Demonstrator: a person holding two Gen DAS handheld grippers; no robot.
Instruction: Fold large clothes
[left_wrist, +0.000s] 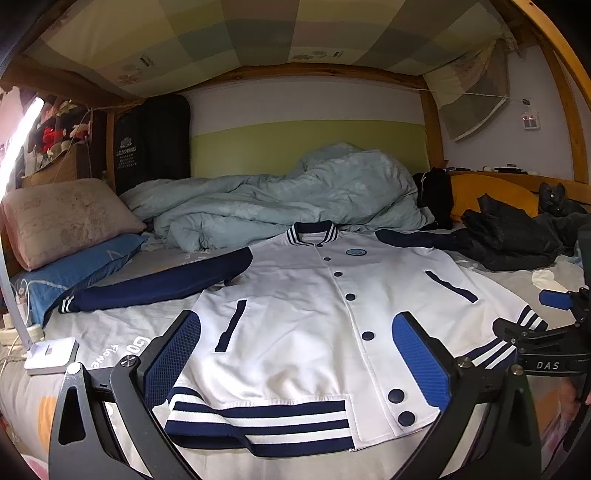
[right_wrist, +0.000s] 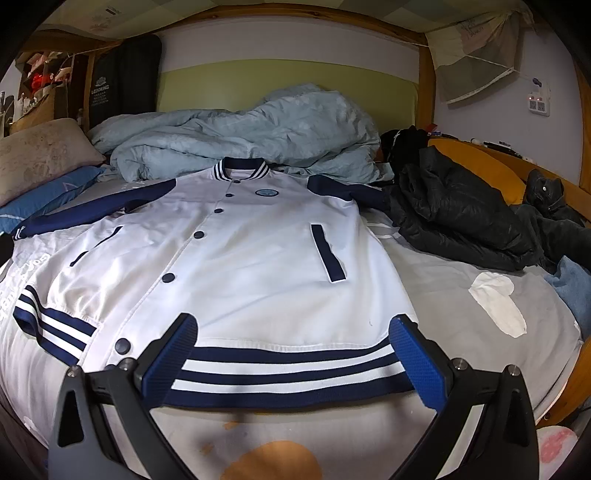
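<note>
Near the bed's (right_wrist: 443, 295) front edge, we hover both spread, empty grippers, left gripper (left_wrist: 295, 354) and right gripper (right_wrist: 291, 354), over the varsity jacket (right_wrist: 236, 258); its far right sleeve (right_wrist: 354, 192), touching the black coat (right_wrist: 461, 218), may snag.

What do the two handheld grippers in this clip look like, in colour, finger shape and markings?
Both match. The left gripper has two black, angular fingers with triangular cut-outs, faced with textured blue pads and fixed with silver round screws. The right gripper has the same black fingers and blue pads. In the left wrist view, its black body shows white letters "DAS". No cables or sleeves are visible.
</note>
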